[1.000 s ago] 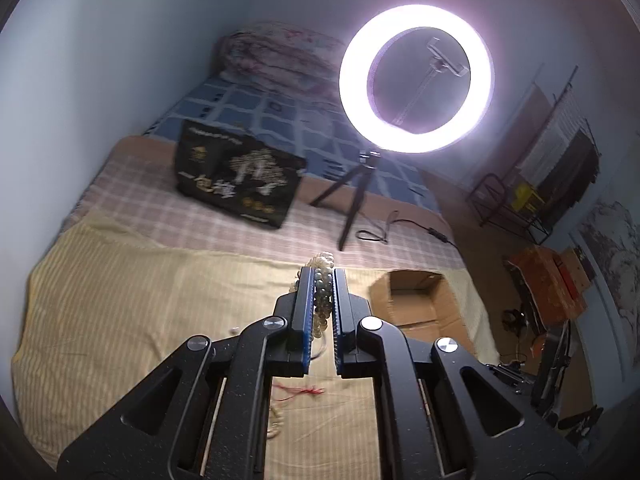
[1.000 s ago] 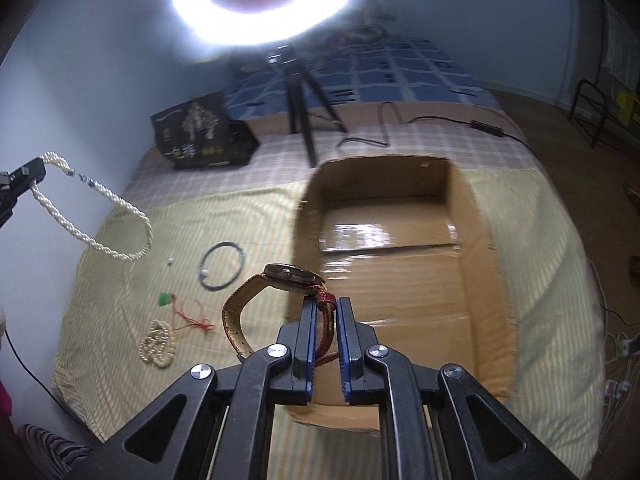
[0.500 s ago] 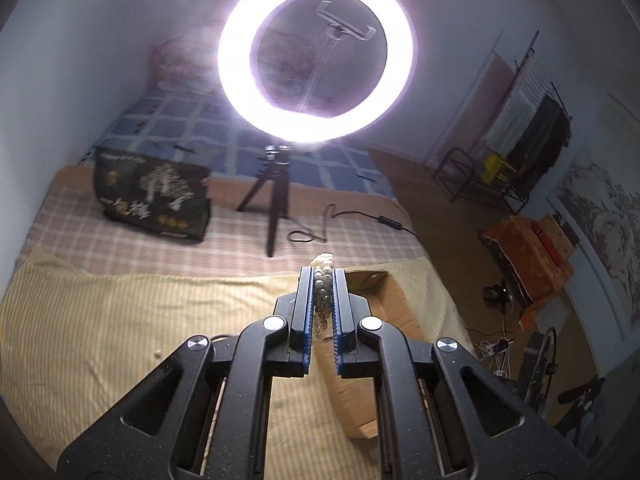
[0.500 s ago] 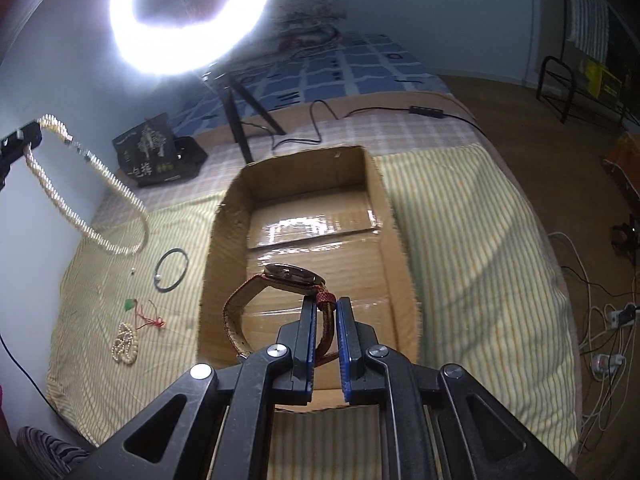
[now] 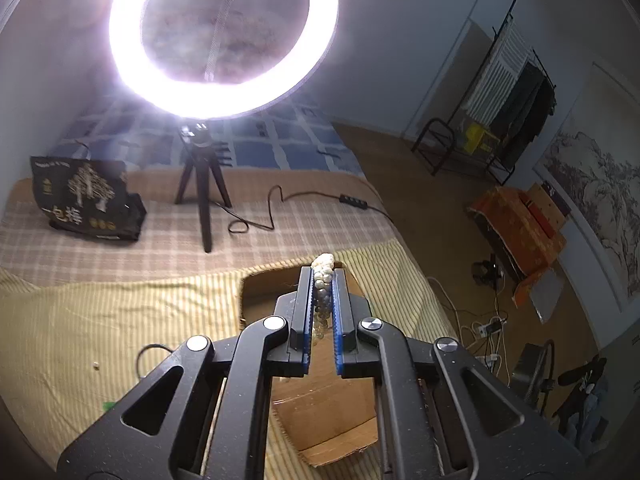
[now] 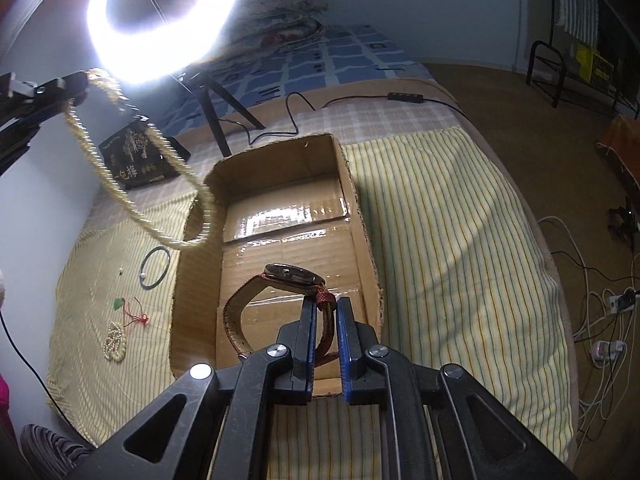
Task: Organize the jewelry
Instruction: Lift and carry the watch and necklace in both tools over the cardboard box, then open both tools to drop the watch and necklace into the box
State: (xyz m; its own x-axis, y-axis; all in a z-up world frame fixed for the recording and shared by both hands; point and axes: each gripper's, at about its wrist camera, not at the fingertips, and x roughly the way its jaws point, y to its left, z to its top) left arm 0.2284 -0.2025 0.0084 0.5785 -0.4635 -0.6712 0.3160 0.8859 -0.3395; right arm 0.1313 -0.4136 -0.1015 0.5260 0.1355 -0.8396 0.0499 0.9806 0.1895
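Fingers of the right gripper (image 6: 325,310) clench the red-brown leather strap of a round-faced wristwatch (image 6: 294,273), held above the near end of the open brown cardboard box (image 6: 362,240) on the yellow striped bedsheet (image 6: 452,248). Left gripper (image 5: 322,280) pinches a twisted white pearl necklace (image 6: 160,148), its loop hanging over the box's left wall. Beside the box lie a black cord ring (image 6: 156,267), a red-strung green pendant (image 6: 118,303) and a pearl bracelet (image 6: 114,340). Beyond stands a glowing ring light (image 6: 164,20).
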